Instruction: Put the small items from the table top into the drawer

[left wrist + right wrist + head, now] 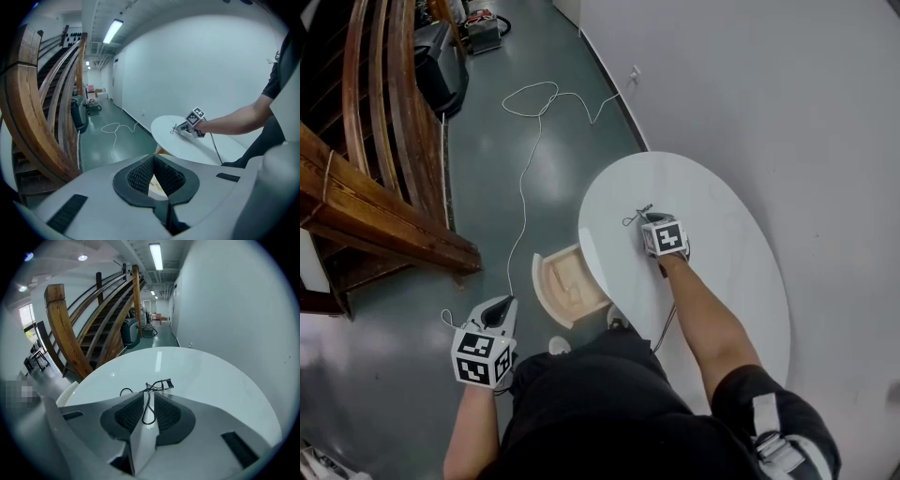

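A black wire eyelash curler (159, 384) lies on the white oval table (722, 244). My right gripper (649, 221) rests on the table top, and the curler's handle loop sits in the narrow gap between the jaws. The pads do not press on it. The curler's head (636, 217) sticks out past the fingertips. Under the table's left edge a light wooden drawer (567, 281) is pulled out, and nothing shows inside it. My left gripper (501, 306) hangs low over the floor left of the drawer, shut and empty. From the left gripper view, the right gripper (180, 129) shows on the table (187, 145).
A wooden staircase (375, 187) fills the left side. A white cable (530, 122) loops across the grey-green floor toward the wall. The white wall (769, 94) runs close behind the table. The person's leg in black (600, 403) stands by the table's near end.
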Demonstrator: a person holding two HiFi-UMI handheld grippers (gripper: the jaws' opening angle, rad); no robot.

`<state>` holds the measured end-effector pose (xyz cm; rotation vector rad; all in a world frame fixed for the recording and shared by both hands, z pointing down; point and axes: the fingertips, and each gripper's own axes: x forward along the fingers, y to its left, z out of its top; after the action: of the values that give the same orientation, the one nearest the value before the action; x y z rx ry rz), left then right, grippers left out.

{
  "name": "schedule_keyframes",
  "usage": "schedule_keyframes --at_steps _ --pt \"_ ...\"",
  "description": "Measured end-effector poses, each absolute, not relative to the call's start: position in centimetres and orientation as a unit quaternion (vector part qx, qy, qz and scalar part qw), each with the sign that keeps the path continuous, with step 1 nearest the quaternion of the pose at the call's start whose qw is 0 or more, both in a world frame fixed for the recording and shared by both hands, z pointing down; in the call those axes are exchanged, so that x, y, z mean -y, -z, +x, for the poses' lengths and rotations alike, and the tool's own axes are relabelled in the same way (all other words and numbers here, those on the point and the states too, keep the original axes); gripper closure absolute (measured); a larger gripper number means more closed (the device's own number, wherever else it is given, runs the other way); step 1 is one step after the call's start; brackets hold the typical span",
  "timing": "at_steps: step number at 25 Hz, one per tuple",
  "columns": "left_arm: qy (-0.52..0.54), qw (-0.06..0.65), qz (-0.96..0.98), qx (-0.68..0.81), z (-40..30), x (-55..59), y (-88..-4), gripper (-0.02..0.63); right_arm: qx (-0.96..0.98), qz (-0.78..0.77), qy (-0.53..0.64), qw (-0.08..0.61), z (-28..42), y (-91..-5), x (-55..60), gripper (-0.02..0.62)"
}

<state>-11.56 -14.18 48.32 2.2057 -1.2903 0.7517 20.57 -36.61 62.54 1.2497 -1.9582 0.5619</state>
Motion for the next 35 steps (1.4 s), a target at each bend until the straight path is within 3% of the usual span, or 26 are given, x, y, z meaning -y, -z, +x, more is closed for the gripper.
schedule_keyframes --at_steps 20,35 --pt "-0.255 0.245 0.796 0.491 -13.2 13.2 -48.5 0.591 0.751 0.482 -0.245 0.379 20.5 -63.1 36.3 0.572" --pt "-0.252 0.237 0.823 0.451 -12.5 11.7 -49.2 0.591 0.772 0.485 -0.246 0.329 19.6 -60.3 31.5 0.584"
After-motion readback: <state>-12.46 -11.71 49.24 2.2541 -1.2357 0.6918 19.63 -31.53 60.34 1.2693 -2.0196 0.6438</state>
